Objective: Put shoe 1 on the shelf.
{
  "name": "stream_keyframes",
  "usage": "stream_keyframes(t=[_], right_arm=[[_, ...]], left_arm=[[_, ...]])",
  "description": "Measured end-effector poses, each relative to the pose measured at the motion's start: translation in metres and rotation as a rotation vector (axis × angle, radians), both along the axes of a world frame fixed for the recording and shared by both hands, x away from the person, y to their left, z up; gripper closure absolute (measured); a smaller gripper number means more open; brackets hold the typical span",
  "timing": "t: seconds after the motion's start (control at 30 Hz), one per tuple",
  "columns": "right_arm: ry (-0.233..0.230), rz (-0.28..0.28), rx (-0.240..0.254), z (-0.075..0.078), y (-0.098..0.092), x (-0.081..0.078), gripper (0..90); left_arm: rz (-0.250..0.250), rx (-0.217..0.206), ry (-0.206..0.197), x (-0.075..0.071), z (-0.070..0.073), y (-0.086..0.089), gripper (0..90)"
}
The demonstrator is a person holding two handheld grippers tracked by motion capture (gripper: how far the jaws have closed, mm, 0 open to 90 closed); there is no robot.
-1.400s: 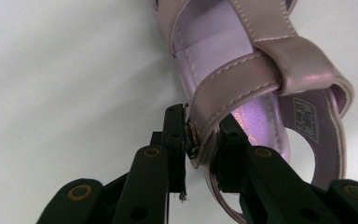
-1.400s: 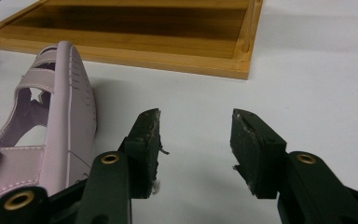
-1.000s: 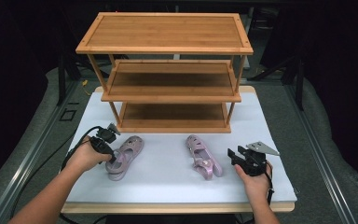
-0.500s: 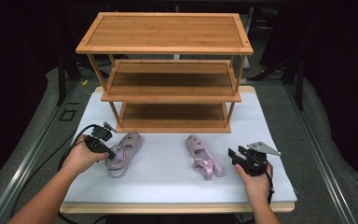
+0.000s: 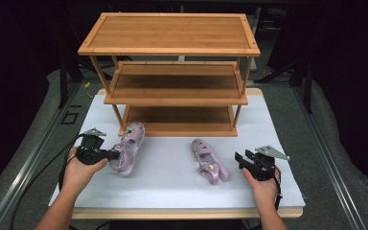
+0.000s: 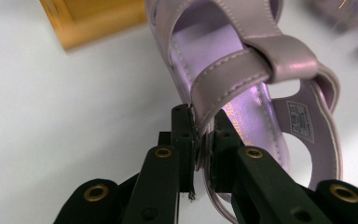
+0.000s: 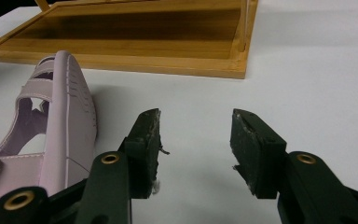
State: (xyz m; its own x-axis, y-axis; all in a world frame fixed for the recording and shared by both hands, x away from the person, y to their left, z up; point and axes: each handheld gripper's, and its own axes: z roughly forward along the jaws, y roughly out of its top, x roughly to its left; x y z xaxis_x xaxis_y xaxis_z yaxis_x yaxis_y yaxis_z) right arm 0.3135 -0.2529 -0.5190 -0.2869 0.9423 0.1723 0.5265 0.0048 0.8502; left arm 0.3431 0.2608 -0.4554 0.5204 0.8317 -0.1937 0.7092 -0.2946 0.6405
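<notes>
Two lilac sandals are on the white table. My left gripper is shut on the side edge of the left sandal, which is tipped up with its toe toward the rack. In the left gripper view the jaws pinch the sandal's side wall just below its strap. The right sandal lies flat at centre right. Just right of it my right gripper stands open, nothing between its jaws. The right gripper view has that sandal left of the open gripper.
A three-tier bamboo shoe rack stands at the back of the white tabletop, its shelves bare. Its bottom shelf lies ahead of my right gripper. Cables trail off the table's left side.
My left gripper has lifted the left sandal and carried it up and toward the rack, tipping it. The right hand and right sandal have stayed still.
</notes>
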Motion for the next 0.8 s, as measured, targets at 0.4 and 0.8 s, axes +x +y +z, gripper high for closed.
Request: stream_keyframes(t=[0.4, 0.8], right_arm=[[-0.001, -0.004, 0.009, 0.0, -0.001, -0.001, 52.4], [0.01, -0.004, 0.017, -0.001, -0.001, 0.0, 52.3]], left_arm=[[0.133, -0.202, -0.27, -0.017, 0.03, 0.008, 83.4], [0.201, -0.273, -0.388, -0.016, 0.039, 0.006, 83.4]])
